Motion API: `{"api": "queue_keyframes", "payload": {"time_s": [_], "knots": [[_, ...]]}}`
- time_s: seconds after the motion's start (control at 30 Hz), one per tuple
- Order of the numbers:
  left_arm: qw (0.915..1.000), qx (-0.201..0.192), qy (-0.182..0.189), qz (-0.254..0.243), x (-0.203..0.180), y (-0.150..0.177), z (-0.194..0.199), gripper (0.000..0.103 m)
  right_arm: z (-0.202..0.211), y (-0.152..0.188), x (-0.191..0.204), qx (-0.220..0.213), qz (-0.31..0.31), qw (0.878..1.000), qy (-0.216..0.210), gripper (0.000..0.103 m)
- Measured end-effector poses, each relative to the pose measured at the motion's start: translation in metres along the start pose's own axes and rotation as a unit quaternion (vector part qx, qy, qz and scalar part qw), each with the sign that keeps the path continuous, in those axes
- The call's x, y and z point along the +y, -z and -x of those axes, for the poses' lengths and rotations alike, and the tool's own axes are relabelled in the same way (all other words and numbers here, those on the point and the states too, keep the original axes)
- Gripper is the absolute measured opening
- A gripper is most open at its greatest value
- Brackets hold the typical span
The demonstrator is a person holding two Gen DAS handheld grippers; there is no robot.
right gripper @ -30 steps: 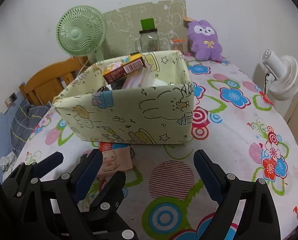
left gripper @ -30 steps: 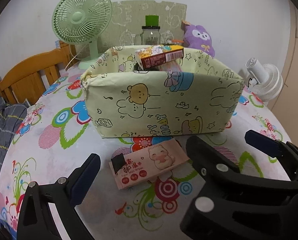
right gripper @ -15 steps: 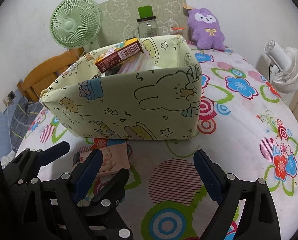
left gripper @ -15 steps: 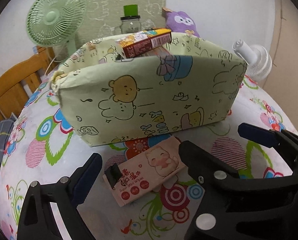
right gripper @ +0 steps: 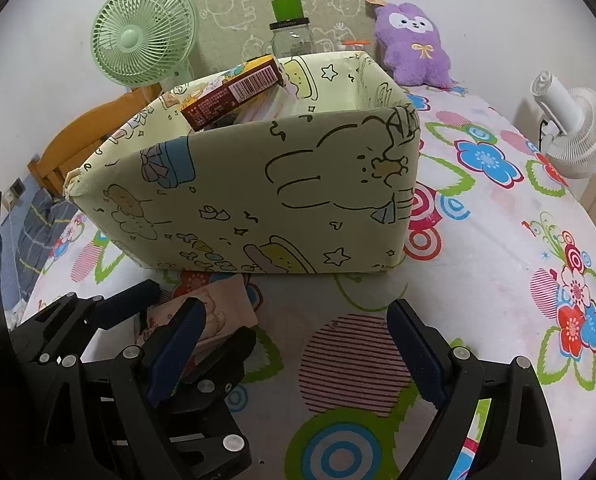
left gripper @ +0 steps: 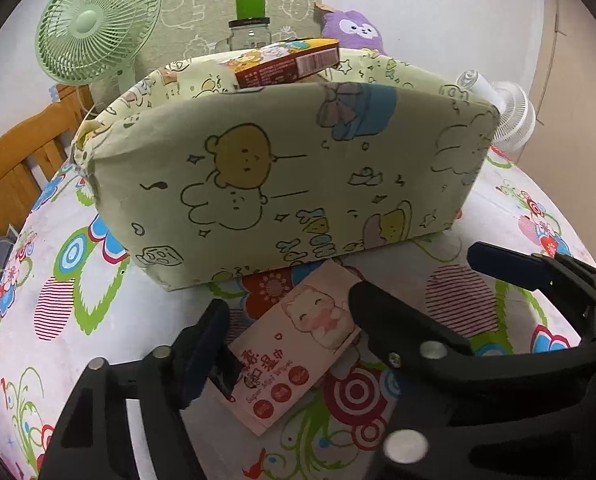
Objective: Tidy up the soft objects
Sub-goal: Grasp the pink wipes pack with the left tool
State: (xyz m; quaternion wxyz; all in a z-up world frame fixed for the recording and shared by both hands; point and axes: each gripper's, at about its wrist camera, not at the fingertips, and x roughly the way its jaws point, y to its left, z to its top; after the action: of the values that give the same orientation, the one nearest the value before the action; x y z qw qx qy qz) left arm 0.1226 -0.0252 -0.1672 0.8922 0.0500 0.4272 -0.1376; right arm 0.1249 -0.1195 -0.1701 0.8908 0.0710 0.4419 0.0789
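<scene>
A pink wet-wipes pack (left gripper: 298, 340) with a cat print lies on the flowered tablecloth just in front of a pale green cartoon-print storage box (left gripper: 289, 184). My left gripper (left gripper: 289, 320) is open, its two fingers on either side of the pack, close to it. The pack also shows in the right wrist view (right gripper: 217, 304), partly hidden by the left gripper. My right gripper (right gripper: 298, 348) is open and empty over the cloth, right of the pack. A brown snack box (right gripper: 233, 96) sticks out of the storage box (right gripper: 298, 200).
A green fan (right gripper: 143, 48), a glass jar with a green lid (right gripper: 291, 32) and a purple plush (right gripper: 412, 44) stand behind the box. A white fan (right gripper: 574, 132) stands at the right table edge. A wooden chair (left gripper: 13, 160) is at the left.
My left gripper has moved forward and down, so its fingers now flank the wipes pack. The right gripper has moved closer to the box. Both stay open.
</scene>
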Motion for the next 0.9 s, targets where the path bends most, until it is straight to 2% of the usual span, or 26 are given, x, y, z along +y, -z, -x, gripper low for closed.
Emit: {"api": "queue_keyframes", "payload": {"time_s": [0.17,0.27,0.53,0.9], "knots": [[0.9999,-0.011,0.009,-0.009,-0.007,0.004,0.006,0.045,0.002,0.003,0.003,0.001,0.008,1.0,0.003,0.094],[0.9999,-0.009,0.007,-0.003,-0.008,0.004,0.007,0.04,0.005,0.006,0.003,0.0,0.01,1.0,0.004,0.094],[0.9991,-0.004,0.004,0.042,-0.008,0.011,0.02,0.039,0.017,0.012,0.006,-0.005,0.013,1.0,0.005,0.093],[0.998,-0.029,-0.024,0.05,-0.019,0.014,0.048,0.039,0.045,0.013,0.006,-0.031,0.012,0.999,0.01,0.093]]}}
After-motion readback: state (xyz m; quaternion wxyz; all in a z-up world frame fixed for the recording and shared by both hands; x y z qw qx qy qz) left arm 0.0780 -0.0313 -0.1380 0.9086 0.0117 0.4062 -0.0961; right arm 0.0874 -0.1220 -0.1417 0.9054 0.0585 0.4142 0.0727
